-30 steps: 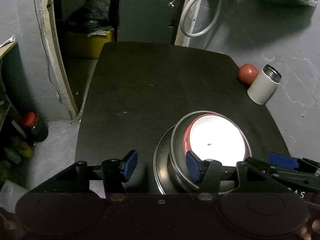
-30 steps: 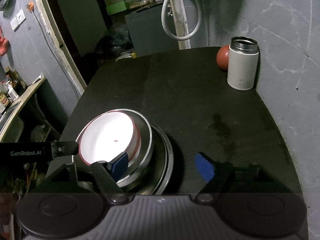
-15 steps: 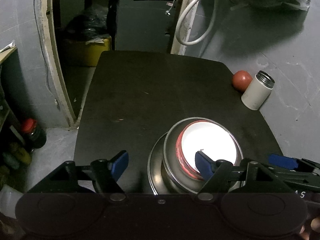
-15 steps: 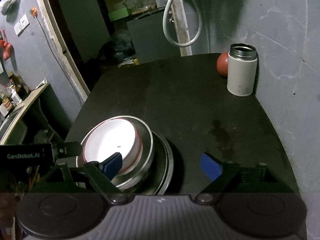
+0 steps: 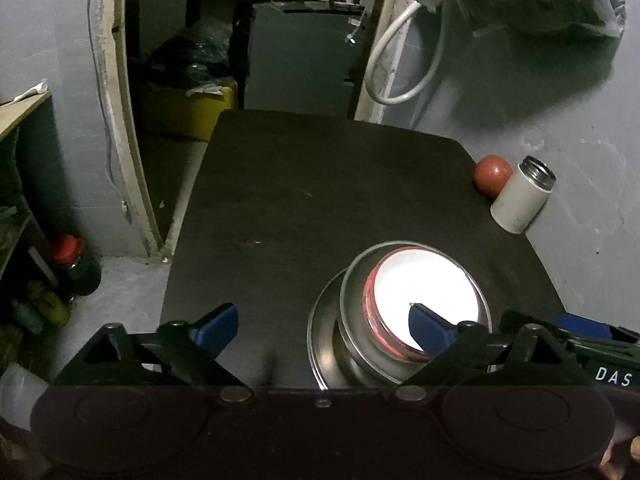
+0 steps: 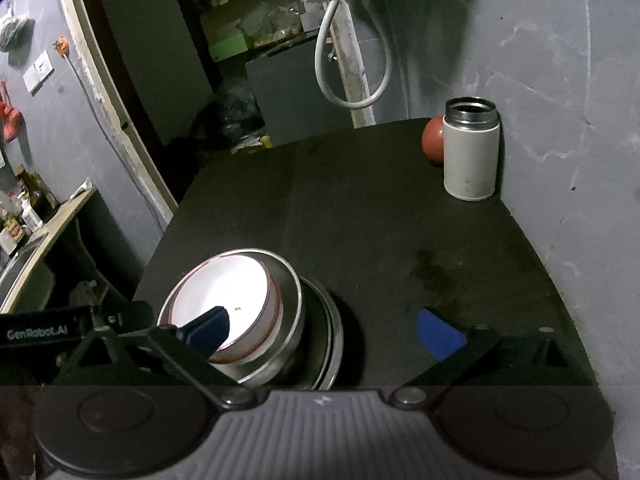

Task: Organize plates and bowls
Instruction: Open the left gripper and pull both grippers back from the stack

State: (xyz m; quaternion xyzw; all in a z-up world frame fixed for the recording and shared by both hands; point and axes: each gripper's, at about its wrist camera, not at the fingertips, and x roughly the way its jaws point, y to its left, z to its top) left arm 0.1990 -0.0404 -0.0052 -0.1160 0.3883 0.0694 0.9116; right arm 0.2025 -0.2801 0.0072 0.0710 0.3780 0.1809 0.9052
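Near the front edge of the black table (image 5: 300, 200) stands a stack: a white bowl with a red rim (image 5: 424, 280) nested in a steel bowl (image 5: 354, 344), which rests on a steel plate (image 5: 316, 340). My left gripper (image 5: 322, 328) hovers open above the stack's left side, its right fingertip over the white bowl. In the right wrist view the same white bowl (image 6: 224, 284), steel bowl (image 6: 288, 320) and plate (image 6: 334, 344) sit at lower left. My right gripper (image 6: 323, 332) is open too, its left fingertip over the white bowl. Neither holds anything.
A white flask with a steel mouth (image 5: 520, 196) (image 6: 472, 156) and a red ball (image 5: 492, 170) (image 6: 433, 140) stand at the table's far right, against the grey wall. A doorway and a cluttered floor lie left of the table.
Both grippers have drawn back and up from the stack, which now looks smaller. The left gripper's fingers have spread wider. The stack itself has not moved.
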